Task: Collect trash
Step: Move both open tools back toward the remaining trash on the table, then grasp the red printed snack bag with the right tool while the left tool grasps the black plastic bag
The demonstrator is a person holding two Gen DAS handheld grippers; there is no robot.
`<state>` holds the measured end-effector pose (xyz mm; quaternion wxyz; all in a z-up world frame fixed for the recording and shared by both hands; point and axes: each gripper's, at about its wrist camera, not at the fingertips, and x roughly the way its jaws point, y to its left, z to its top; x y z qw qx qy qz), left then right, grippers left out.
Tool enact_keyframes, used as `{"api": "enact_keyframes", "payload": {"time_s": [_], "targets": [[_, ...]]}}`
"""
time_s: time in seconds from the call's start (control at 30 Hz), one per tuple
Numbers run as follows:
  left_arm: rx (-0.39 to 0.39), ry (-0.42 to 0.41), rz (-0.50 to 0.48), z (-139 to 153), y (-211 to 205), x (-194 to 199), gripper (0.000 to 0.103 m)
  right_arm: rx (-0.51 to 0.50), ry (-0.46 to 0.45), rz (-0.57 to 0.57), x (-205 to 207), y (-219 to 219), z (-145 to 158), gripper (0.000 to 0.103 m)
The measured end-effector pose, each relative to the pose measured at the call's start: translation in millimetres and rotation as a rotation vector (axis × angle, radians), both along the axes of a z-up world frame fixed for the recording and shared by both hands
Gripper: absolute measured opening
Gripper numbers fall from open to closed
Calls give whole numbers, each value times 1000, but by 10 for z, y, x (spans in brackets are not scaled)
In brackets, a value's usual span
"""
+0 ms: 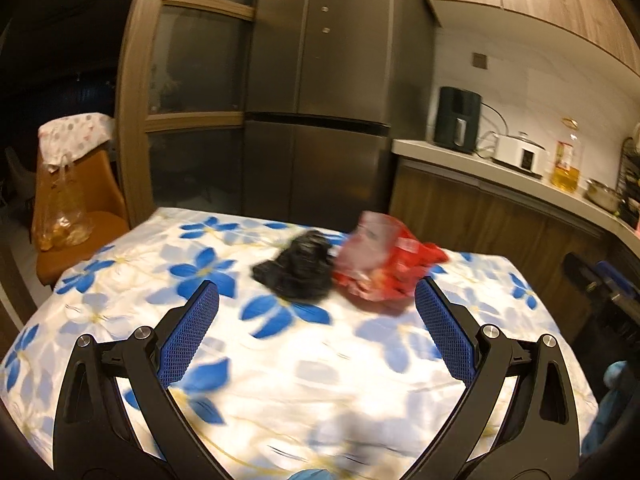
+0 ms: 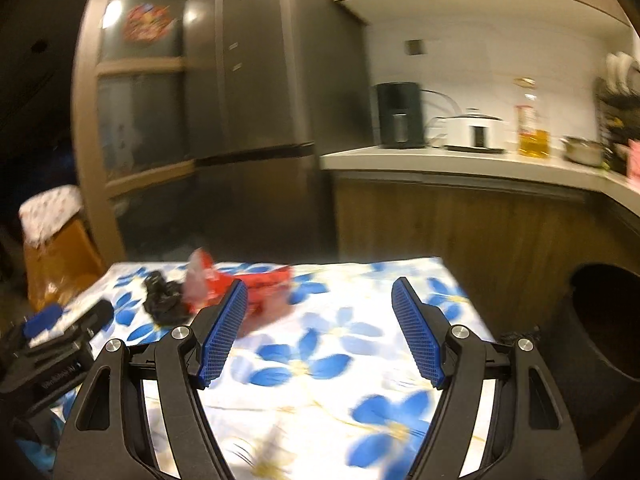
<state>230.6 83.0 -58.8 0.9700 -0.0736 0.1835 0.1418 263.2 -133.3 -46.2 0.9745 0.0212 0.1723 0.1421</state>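
A crumpled black bag [image 1: 296, 268] and a red and clear plastic wrapper [image 1: 384, 268] lie side by side on the blue-flowered tablecloth [image 1: 280, 360]. My left gripper [image 1: 318, 292] hovers open just short of them, nothing between its blue pads. In the right wrist view the black bag [image 2: 162, 300] and the red wrapper [image 2: 244, 288] sit at the table's far left. My right gripper [image 2: 320, 292] is open and empty, and its left pad overlaps the wrapper in the picture. The left gripper's body [image 2: 60, 344] shows at the lower left.
A dark round bin [image 2: 600, 320] stands to the right of the table. Behind are a steel fridge [image 1: 320, 100] and a counter [image 2: 460, 160] with a black appliance, a white cooker and an oil bottle. An orange chair [image 1: 76, 216] with a plastic bag stands on the left.
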Motion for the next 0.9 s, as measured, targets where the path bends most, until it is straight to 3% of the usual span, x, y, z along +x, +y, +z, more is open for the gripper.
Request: {"api": "enact_keyframes", "payload": {"time_s": [0.23, 0.5, 0.6, 0.67, 0.73, 0.9], "targets": [[-7, -13, 22, 0, 397, 131, 97, -80, 5, 129, 410, 747, -80, 73], [-17, -9, -12, -71, 595, 358, 97, -133, 39, 188, 757, 1183, -258, 71], [-14, 6, -21, -106, 629, 442, 97, -163, 55, 205, 828, 1268, -339, 59], [-11, 8, -30, -122, 637, 494, 97, -178, 78, 226, 860, 1298, -389, 23], [-2, 18, -36, -142, 627, 565, 97, -187, 89, 241, 853, 1306, -409, 7], [-8, 33, -54, -192, 618, 757, 97, -130, 75, 224, 755, 1108, -332, 3]]}}
